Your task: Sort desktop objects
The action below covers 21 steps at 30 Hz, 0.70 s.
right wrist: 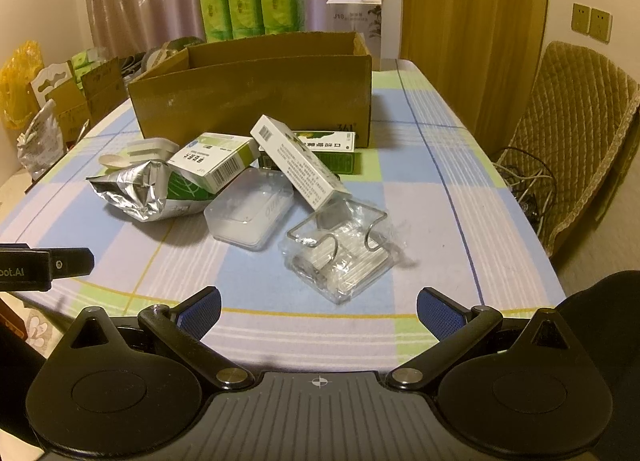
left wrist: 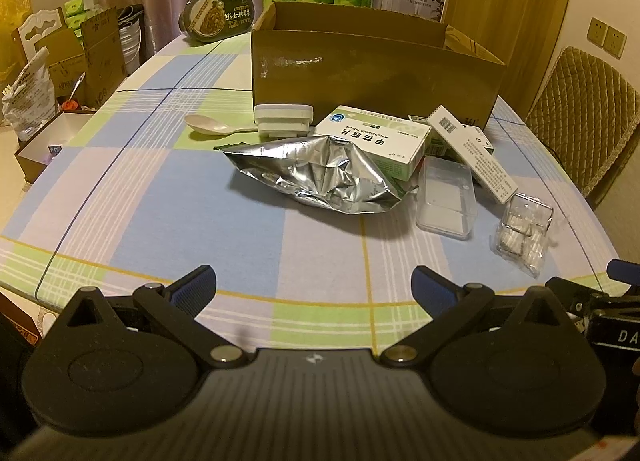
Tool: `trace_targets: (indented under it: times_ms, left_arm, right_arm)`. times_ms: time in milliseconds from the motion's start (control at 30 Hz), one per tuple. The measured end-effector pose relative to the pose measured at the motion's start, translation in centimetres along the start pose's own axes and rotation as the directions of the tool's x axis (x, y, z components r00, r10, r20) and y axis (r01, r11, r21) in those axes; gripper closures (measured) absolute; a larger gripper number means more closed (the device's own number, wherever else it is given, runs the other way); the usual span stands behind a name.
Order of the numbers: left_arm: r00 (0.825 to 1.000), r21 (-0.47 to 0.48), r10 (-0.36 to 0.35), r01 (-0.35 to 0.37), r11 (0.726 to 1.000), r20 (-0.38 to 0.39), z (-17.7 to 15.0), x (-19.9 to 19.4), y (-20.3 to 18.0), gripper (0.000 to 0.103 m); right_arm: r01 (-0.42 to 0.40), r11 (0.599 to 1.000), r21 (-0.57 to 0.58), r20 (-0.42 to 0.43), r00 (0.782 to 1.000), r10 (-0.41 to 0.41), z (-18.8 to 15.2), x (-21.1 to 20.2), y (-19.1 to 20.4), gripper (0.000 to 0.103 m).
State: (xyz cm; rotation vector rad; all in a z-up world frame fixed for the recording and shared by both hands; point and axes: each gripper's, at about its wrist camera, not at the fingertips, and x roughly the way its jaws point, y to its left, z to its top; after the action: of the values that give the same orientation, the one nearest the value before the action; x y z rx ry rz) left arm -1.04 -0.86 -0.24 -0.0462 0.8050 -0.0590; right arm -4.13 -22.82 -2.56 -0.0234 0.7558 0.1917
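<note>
Both grippers hang low over the near edge of the checked surface, and both have their jaws spread wide with nothing in them: the left gripper and the right gripper. The things to sort lie in a pile in front of a big open cardboard box: a crumpled silver bag, medicine boxes, a clear plastic case, a white spoon and a clear packet nearest the right gripper.

Foil bag before cardboard box (spoon leftward).
</note>
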Motion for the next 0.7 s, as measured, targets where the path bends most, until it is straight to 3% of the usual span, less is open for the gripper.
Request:
trace_targets:
  times_ms: [267,433,700]
  left_arm:
    - [1.000,-0.034,-0.029,0.029,0.999,0.005,0.8,-0.5,0.2,0.001]
    - [0.998,-0.081,-0.057,0.057,0.995,0.002,1.9,-0.6,0.6,0.001]
    - [0.997,-0.068,-0.080,0.079,0.995,-0.009,3.4,0.4,-0.1,0.001]
  right_arm:
    - [-0.021,1.000,0.012,-0.005,1.000,0.021,1.1,0.2,-0.7,0.002]
    - [-0.039,0.997,-0.062,-0.018,0.999,0.038,2.4,1.3,-1.1,0.002]
    - [-0.109,0.976,-0.190,-0.103,0.991,0.090,4.1,3.8,-2.4,0.002]
